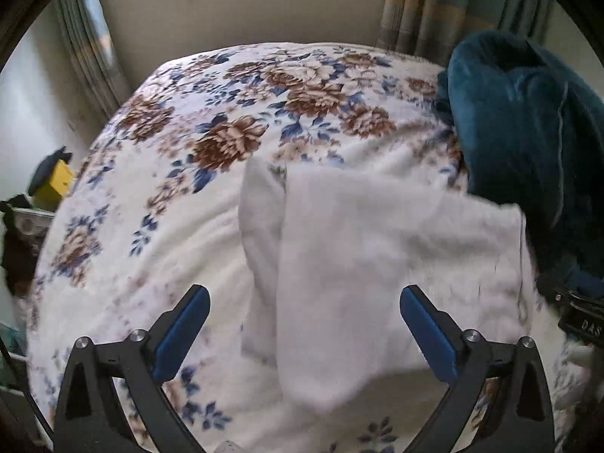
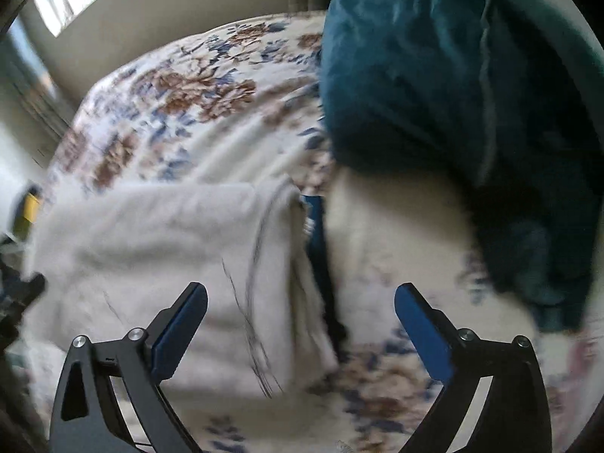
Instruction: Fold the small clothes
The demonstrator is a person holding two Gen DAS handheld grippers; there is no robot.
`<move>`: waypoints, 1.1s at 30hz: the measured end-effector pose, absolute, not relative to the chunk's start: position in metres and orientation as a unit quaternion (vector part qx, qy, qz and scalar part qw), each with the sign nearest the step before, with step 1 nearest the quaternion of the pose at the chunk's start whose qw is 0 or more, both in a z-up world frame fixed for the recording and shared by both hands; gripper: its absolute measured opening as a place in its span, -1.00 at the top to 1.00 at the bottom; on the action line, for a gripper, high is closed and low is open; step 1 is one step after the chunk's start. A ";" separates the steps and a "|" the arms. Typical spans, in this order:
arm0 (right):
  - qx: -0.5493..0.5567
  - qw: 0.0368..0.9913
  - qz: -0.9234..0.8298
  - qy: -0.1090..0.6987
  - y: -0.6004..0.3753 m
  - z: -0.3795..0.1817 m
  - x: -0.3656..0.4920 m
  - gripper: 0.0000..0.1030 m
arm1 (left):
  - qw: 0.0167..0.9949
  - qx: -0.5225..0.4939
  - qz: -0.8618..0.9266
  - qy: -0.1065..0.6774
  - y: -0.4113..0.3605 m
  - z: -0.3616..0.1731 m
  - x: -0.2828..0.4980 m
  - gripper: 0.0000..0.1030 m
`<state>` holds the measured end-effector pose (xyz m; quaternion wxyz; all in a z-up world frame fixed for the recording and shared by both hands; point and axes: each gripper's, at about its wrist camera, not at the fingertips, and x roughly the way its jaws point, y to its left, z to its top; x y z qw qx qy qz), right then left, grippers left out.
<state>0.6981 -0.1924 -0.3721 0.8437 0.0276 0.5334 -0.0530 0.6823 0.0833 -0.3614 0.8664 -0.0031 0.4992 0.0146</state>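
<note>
A white garment (image 1: 377, 256) lies folded flat on the floral bedspread (image 1: 170, 188), with a narrower flap along its left side. My left gripper (image 1: 304, 302) is open and empty, its blue pads just above the garment's near part. In the right wrist view the same garment (image 2: 158, 249) lies left of centre, with dark threads across its right edge. My right gripper (image 2: 300, 302) is open and empty above the garment's right edge. The right wrist view is blurred.
A teal blanket (image 1: 528, 132) is heaped at the bed's right side, close to the garment; it also shows in the right wrist view (image 2: 453, 94). A yellow object (image 1: 56, 185) sits off the bed's left edge. Curtains (image 1: 445, 3) hang behind the bed.
</note>
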 end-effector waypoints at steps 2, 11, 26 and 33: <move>-0.004 0.849 -0.066 0.524 -0.185 -0.366 0.680 -0.96 | 0.864 0.007 0.034 0.502 0.077 -0.360 0.668 -1.00; 0.001 0.868 -0.102 0.485 -0.190 -0.294 0.585 -0.97 | 0.873 0.014 0.043 0.486 0.046 -0.298 0.589 -1.00; -0.008 0.914 -0.084 0.398 -0.214 -0.092 0.363 -0.97 | 0.918 0.013 0.034 0.394 0.022 -0.113 0.412 -1.00; -0.013 0.933 -0.070 0.353 -0.224 -0.014 0.271 -0.97 | 0.932 0.000 0.043 0.361 0.021 -0.058 0.344 -1.00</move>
